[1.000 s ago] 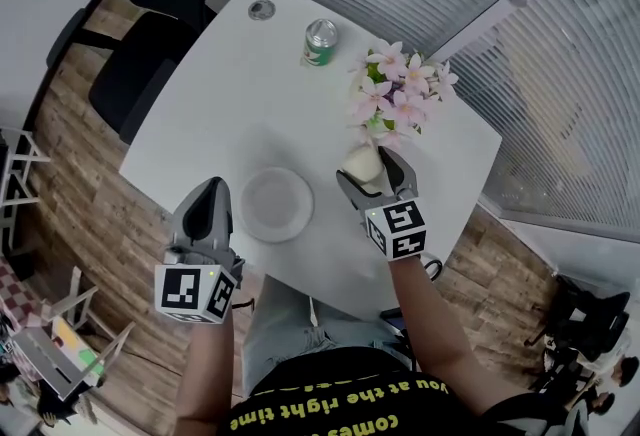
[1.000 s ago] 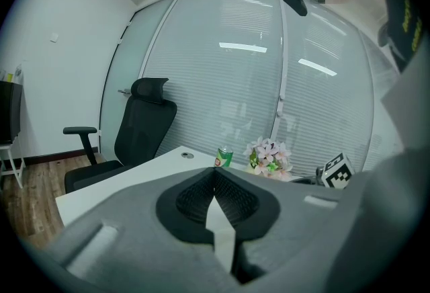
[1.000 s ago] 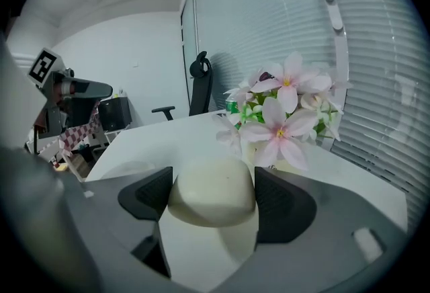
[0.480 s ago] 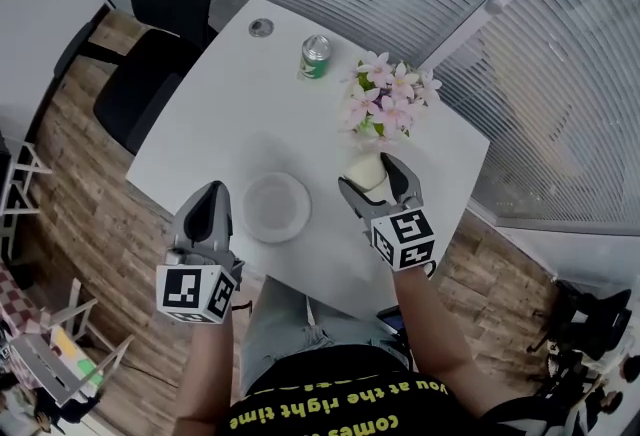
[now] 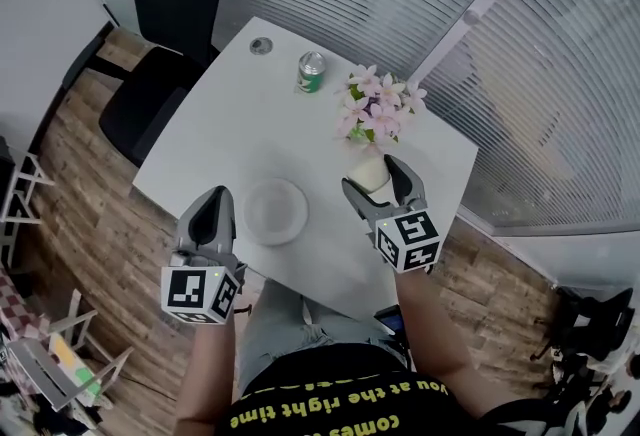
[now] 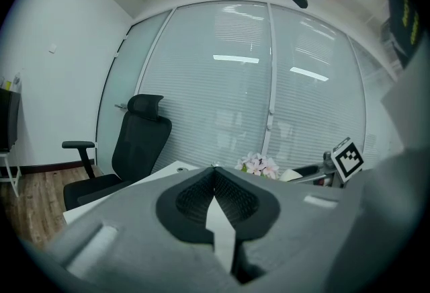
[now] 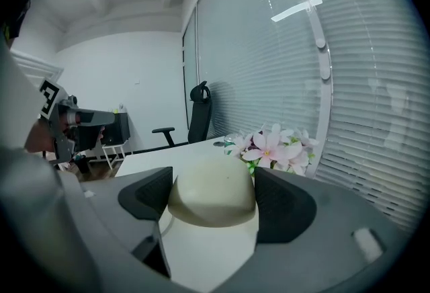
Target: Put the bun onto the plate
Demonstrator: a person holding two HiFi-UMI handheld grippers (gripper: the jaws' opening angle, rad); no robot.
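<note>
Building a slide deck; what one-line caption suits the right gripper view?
Right tongs grip a pale bun, with pink flowers and white table behind.

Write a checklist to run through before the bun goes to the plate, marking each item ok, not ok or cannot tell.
1. Bun sits between the jaws of the right hand-held gripper, both pads against it: ok.
2. Plate has nothing on it: ok.
3. Left hand-held gripper is shut, empty and beside the plate, not over it: ok.
4. Flowers and can stand away from the line between bun and plate: ok.
5. Bun is lifted off the table: cannot tell.
</note>
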